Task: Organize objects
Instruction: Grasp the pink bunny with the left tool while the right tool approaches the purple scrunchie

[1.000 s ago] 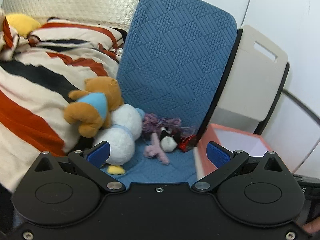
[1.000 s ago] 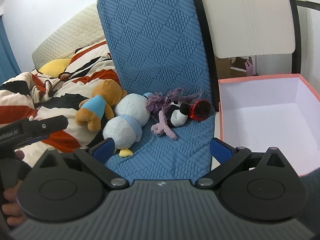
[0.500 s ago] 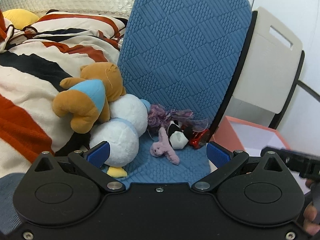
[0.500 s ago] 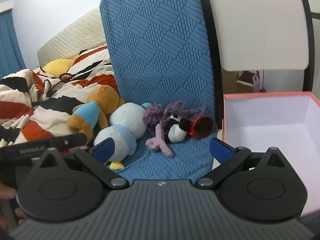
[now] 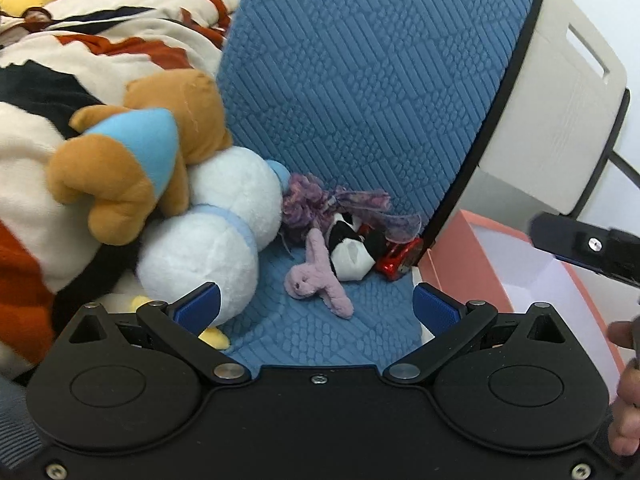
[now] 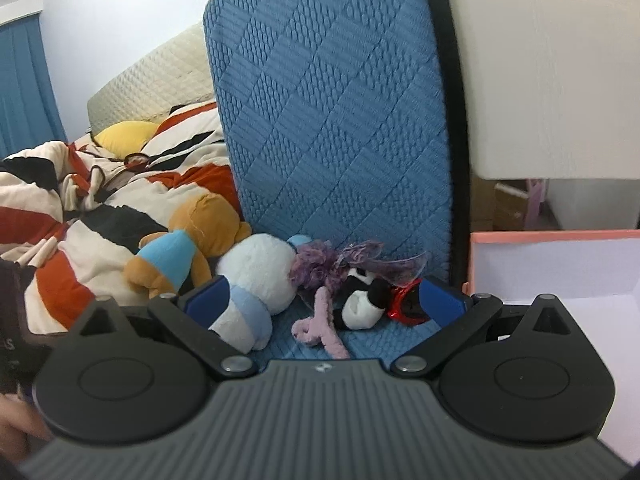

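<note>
A pile of toys lies on a blue quilted seat [image 5: 384, 320]: a brown bear with a light blue bib [image 5: 136, 160] [image 6: 188, 240], a white and pale blue plush [image 5: 216, 232] [image 6: 256, 280], a small lilac plush [image 5: 320, 280] [image 6: 320, 326], a purple fuzzy toy [image 5: 308, 204] [image 6: 316, 264], a black and white plush [image 5: 352, 246] [image 6: 362, 304] and a red toy [image 5: 400, 258] [image 6: 404, 306]. My left gripper [image 5: 316, 312] is open just before the lilac plush. My right gripper [image 6: 326, 300] is open, close in front of the same pile. Both hold nothing.
A pink box with a white inside [image 5: 516, 264] [image 6: 560, 276] stands right of the seat. The blue backrest [image 6: 332, 120] rises behind the toys. A striped blanket [image 5: 40, 92] [image 6: 80, 216] covers the bed on the left. The other gripper's tip [image 5: 588, 246] and a hand [image 5: 628, 392] show at the right edge.
Both grippers have moved forward and down toward the toy pile, which now looks larger. The right gripper has come into the left wrist view over the box. Both stayed open.
</note>
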A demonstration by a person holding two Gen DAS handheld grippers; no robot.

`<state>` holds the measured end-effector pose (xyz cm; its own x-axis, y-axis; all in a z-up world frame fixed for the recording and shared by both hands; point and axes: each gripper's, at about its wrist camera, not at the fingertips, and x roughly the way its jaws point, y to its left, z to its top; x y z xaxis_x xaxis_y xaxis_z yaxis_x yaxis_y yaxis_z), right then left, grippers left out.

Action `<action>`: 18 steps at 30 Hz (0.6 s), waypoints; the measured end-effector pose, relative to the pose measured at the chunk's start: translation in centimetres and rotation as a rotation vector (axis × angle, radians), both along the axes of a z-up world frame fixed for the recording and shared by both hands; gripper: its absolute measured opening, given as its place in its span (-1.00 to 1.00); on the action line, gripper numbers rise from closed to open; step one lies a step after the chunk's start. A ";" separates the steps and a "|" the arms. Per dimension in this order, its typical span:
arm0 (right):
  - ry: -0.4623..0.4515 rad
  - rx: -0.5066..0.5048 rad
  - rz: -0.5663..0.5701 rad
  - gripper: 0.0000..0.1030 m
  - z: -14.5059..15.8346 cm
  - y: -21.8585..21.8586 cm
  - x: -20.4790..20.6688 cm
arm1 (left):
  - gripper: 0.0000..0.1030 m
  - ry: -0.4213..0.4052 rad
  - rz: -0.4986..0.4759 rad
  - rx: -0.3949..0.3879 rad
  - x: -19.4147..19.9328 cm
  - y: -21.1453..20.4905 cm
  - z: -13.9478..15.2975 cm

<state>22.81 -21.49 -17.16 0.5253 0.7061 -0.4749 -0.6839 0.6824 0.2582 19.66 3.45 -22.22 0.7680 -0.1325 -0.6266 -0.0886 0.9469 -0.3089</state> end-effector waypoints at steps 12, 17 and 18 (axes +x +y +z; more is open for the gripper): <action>0.048 -0.055 0.094 0.88 -3.0 4.2 6.5 | 0.81 0.090 -0.090 -0.046 6.6 -2.4 -3.4; 0.036 -0.076 0.160 0.88 -4.4 6.1 8.4 | 0.80 0.155 -0.079 -0.087 9.5 -2.7 -5.1; 0.036 -0.086 0.163 0.88 -4.8 6.5 8.9 | 0.80 0.162 -0.077 -0.091 9.9 -2.7 -5.4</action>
